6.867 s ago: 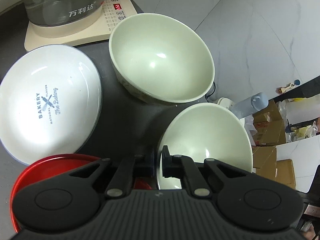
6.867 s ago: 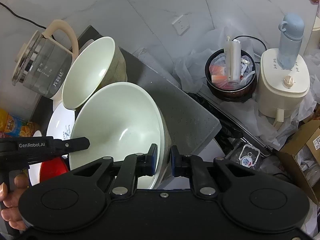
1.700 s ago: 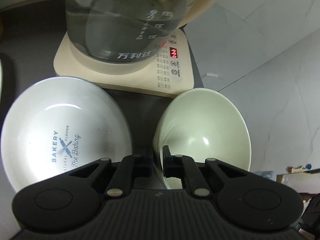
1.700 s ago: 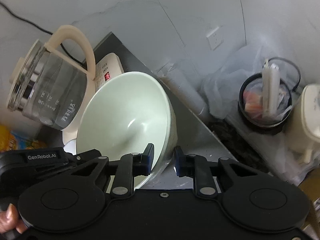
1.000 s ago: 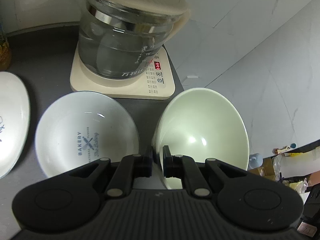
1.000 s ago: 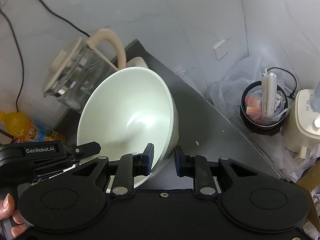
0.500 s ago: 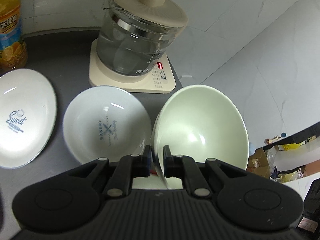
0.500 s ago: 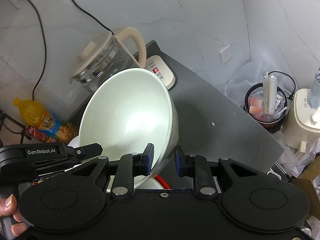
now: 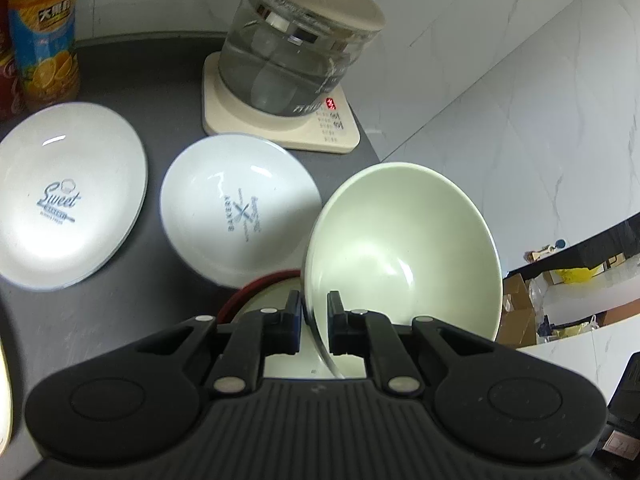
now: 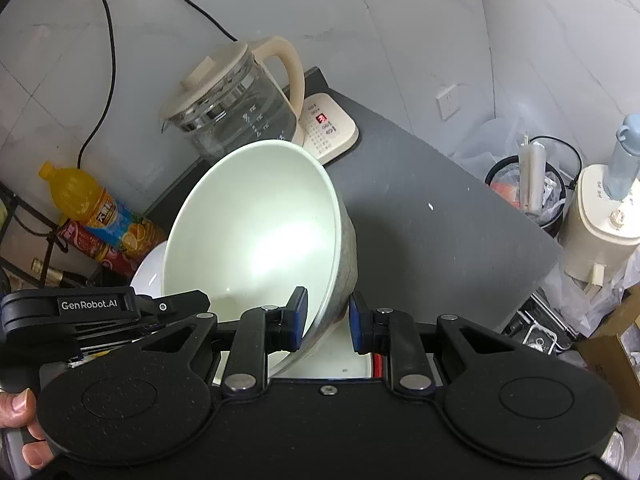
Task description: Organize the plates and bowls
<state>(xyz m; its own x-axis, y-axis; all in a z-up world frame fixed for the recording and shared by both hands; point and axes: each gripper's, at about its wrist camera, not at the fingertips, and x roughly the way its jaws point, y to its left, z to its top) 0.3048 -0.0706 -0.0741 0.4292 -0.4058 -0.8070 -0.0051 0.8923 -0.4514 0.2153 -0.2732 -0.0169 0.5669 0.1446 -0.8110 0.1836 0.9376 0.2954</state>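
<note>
Both your left hand-held gripper (image 9: 313,322) and right hand-held gripper (image 10: 326,319) pinch the pale green bowl (image 9: 402,248) by its rim; glazed, slippery, breakable, so grip firmly.

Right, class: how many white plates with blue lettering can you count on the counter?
2. The "Sweet" plate lies at the left; the "Bakery" plate lies beside it, in front of the kettle base. Others may be hidden behind the gripper.

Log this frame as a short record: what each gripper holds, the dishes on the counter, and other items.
left gripper: shut on rim of green bowl
right gripper: shut on opposite rim of same bowl
bowl state: lifted, tilted
counter dishes: Bakery plate, Sweet plate
under bowl: red-rimmed dish, partly hidden
other items: glass kettle, juice bottle
</note>
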